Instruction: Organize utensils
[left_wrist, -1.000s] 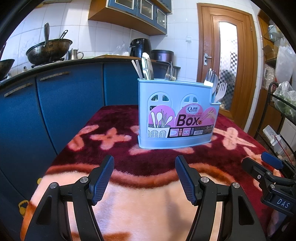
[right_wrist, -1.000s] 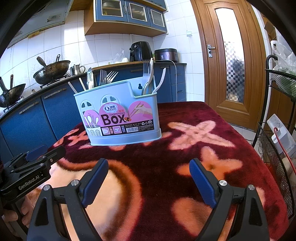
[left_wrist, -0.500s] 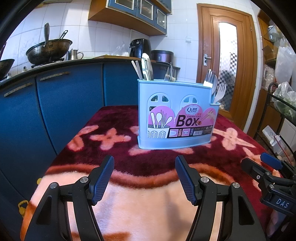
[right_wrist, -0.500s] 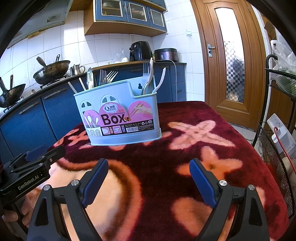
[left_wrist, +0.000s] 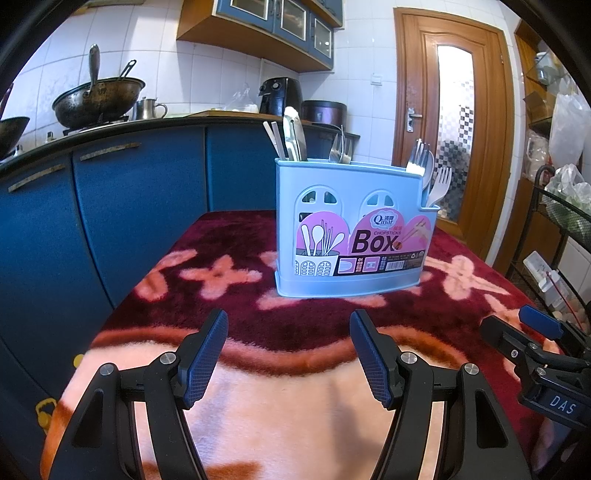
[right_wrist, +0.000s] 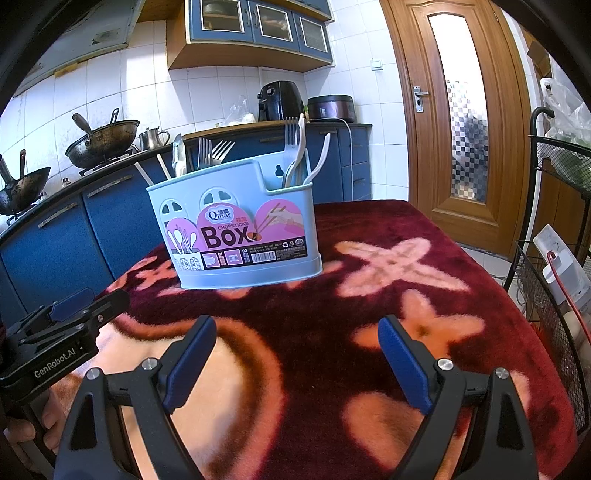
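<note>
A light blue utensil box (left_wrist: 354, 229) with a pink "Box" label stands upright on the dark red flowered blanket (left_wrist: 229, 306); it also shows in the right wrist view (right_wrist: 236, 229). Chopsticks (left_wrist: 275, 142) and a knife (left_wrist: 295, 134) stand in its left part, metal forks (left_wrist: 341, 149) in the middle, forks and a white plastic fork (left_wrist: 439, 184) in its right part. My left gripper (left_wrist: 288, 354) is open and empty, short of the box. My right gripper (right_wrist: 295, 362) is open and empty, to the right of the left one.
Blue kitchen cabinets (left_wrist: 92, 221) run along the left and behind the table, with woks (left_wrist: 98, 99) on the counter. A wooden door (left_wrist: 454, 122) stands at the back right. A black wire rack (right_wrist: 554, 288) stands past the table's right edge.
</note>
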